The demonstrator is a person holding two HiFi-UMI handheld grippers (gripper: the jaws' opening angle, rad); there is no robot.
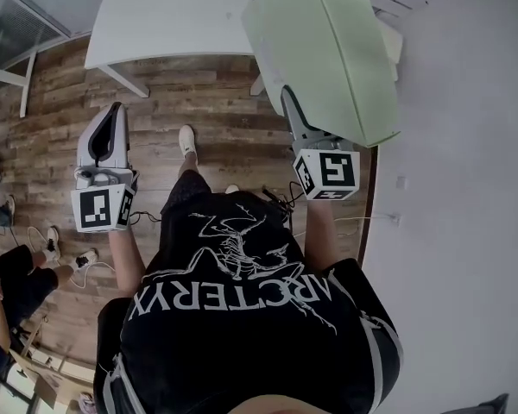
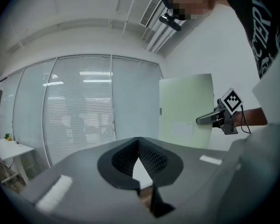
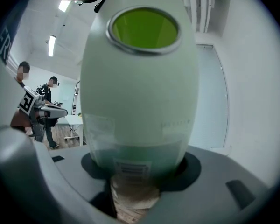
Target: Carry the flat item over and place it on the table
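Item location: the pale green flat plastic board (image 1: 328,50) with an oval handle hole is off the table and held in the air. It stands on edge at the right of the scene, above the brown wood-plank floor (image 1: 216,102) and next to the white wall (image 1: 466,145).

Right gripper (image 1: 289,102): the jaws are clamped on the near edge of the board, at the end that carries the barcode label. The handle hole is at the far end, away from the jaws. The grip covers only a short strip of that edge.

Left gripper (image 1: 112,115): carried low at the left. The jaw tips meet and there is nothing between them.

Destination: the white rectangular table (image 1: 173,15) is at the far left, ahead of the person. The part of its top in view is bare.

Step in hand (judged): carry phase. The board is gripped and lifted but not yet set down.

Next move (judged):
- Bring the board forward and to the left until it is over the tabletop
- Rotate it from on-edge to flat
- Lower it until its face rests on the surface
- Only then spread the right jaws

Caution: with a long board held at one end, the free end is likely to swing; approach the table edge slowly
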